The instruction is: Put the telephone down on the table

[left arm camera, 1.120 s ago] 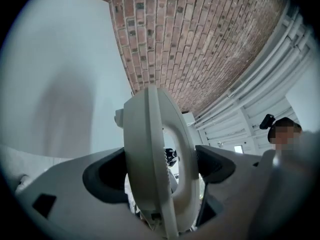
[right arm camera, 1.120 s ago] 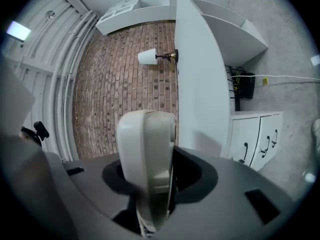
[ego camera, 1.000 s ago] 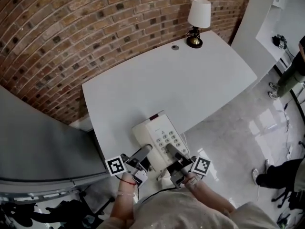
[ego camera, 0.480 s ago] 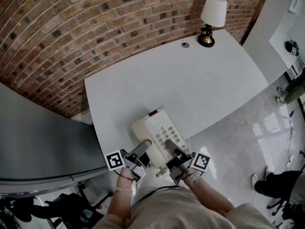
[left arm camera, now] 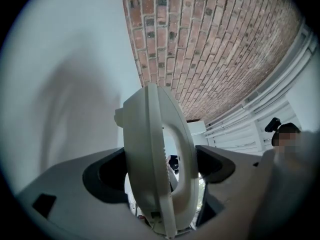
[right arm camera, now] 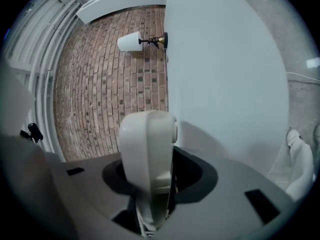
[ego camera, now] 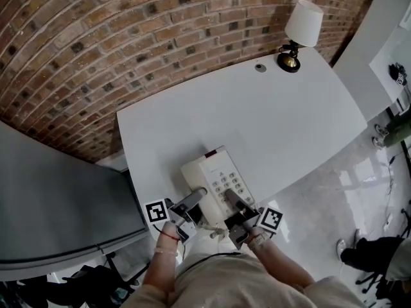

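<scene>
Both grippers are clamped on the telephone [ego camera: 212, 183], one on each side of its near end.
- Left gripper [ego camera: 198, 196]: jaws closed on the phone's left side. Its own view shows the pale casing edge-on, wedged between both jaws.
- Right gripper [ego camera: 230, 196]: jaws closed on the right side, next to the keypad. Its own view shows the same thing, the phone body filling the gap between the jaws.
- The phone is at the near edge of the white surface [ego camera: 270, 114], keypad up, with the red patch [ego camera: 210, 154] at its far end. The near end sticks out past the edge towards the person. Can't tell whether the base touches the surface or hangs just above it. The left gripper view shows a soft shadow on the surface beside it.
- The marker cubes [ego camera: 156, 212] [ego camera: 271, 219] sit outboard of each gripper, and the person's hands are behind them.
- The rest of the surface has a small lamp [ego camera: 298, 34] with a white shade in the far right corner, and a small round dark thing [ego camera: 259, 67] just beside it. Both are well apart from the phone.
- A brick wall [ego camera: 128, 37] runs along the far side, and there is glossy floor [ego camera: 334, 191] to the right.
</scene>
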A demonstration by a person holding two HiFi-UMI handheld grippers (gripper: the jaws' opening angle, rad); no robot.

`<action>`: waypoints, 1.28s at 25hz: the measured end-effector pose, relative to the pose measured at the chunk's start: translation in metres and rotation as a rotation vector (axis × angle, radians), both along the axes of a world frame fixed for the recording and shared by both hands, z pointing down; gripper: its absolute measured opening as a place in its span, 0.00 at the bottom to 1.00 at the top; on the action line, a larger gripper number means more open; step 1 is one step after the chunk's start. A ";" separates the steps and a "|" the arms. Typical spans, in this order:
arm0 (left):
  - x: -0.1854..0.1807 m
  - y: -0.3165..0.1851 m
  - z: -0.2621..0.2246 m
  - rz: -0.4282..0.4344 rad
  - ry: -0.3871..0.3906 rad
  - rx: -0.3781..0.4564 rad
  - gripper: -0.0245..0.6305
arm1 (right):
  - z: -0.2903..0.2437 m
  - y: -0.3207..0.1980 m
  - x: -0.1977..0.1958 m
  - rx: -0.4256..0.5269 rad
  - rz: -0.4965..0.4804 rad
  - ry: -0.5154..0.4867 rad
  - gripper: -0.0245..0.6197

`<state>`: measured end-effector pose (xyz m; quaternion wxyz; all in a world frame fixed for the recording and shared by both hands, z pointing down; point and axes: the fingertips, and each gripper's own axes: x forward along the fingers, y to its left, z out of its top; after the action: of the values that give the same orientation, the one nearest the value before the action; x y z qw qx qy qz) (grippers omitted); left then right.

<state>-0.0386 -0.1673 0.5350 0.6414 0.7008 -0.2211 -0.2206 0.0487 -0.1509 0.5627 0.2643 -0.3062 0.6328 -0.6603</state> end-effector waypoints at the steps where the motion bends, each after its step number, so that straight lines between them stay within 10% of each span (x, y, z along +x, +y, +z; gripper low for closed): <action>1: -0.003 -0.007 0.001 0.002 0.005 -0.004 0.68 | 0.001 -0.006 -0.003 -0.005 0.007 0.001 0.30; 32: -0.063 -0.144 0.032 -0.038 0.080 -0.057 0.68 | 0.031 -0.129 -0.061 -0.136 0.103 0.013 0.30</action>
<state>-0.1019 -0.3114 0.5669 0.6652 0.6684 -0.2149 -0.2542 -0.0124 -0.2801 0.5933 0.2724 -0.3601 0.5715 -0.6852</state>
